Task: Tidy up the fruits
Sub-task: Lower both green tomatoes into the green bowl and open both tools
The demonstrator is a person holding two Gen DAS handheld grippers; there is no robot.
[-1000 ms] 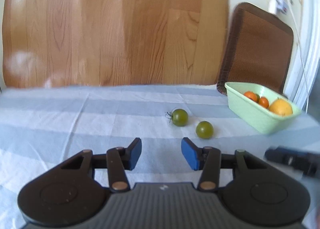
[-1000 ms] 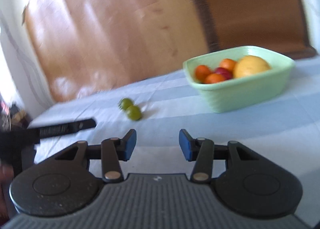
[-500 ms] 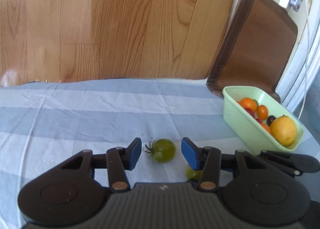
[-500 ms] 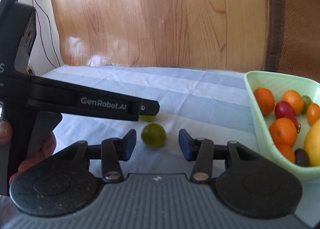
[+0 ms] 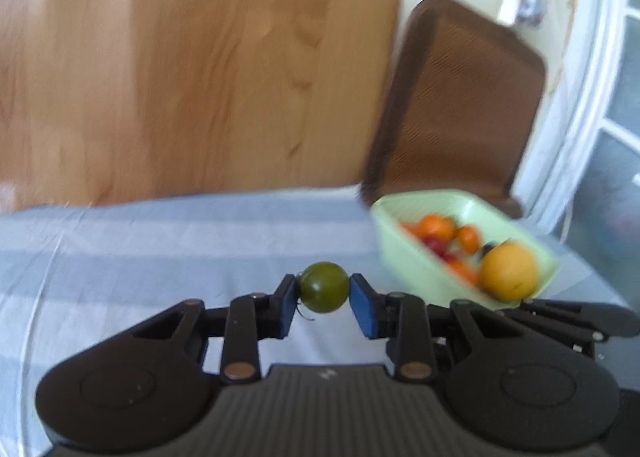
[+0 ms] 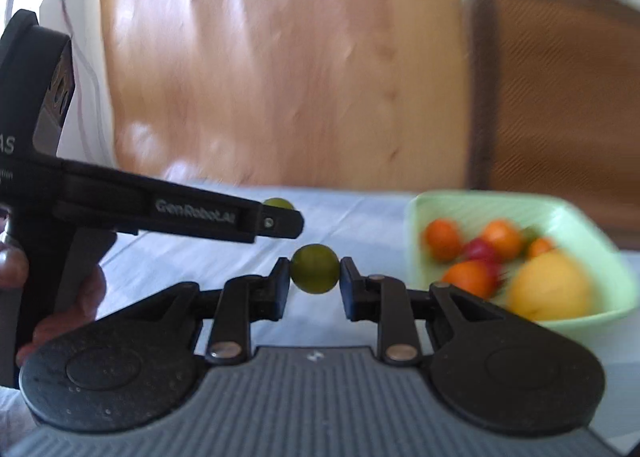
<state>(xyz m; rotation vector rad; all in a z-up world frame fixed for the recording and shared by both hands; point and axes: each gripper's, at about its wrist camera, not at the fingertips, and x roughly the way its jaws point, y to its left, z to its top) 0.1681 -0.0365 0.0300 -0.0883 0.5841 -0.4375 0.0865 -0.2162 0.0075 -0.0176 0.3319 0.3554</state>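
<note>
My left gripper (image 5: pixel 323 295) is shut on a dark green tomato with a stem (image 5: pixel 324 287) and holds it above the striped cloth. My right gripper (image 6: pixel 315 276) is shut on a lighter green tomato (image 6: pixel 315 268). The pale green bowl (image 5: pixel 404 253) stands to the right and holds orange, red and dark small fruits and a large yellow-orange fruit (image 5: pixel 508 271). In the right wrist view the bowl (image 6: pixel 432 205) is right of my fingers, and the left gripper's body (image 6: pixel 180 209) crosses from the left with its green tomato (image 6: pixel 277 203) peeking over it.
A blue and white striped cloth (image 5: pixel 120 257) covers the table. A brown chair back (image 5: pixel 460 109) stands behind the bowl. Wooden floor (image 5: pixel 200 57) lies beyond the table's far edge. A hand (image 6: pixel 60 297) holds the left gripper.
Both grippers have closed on the green tomatoes that lay between their open fingers and lifted them off the cloth. The views have shifted and are blurred by motion.
</note>
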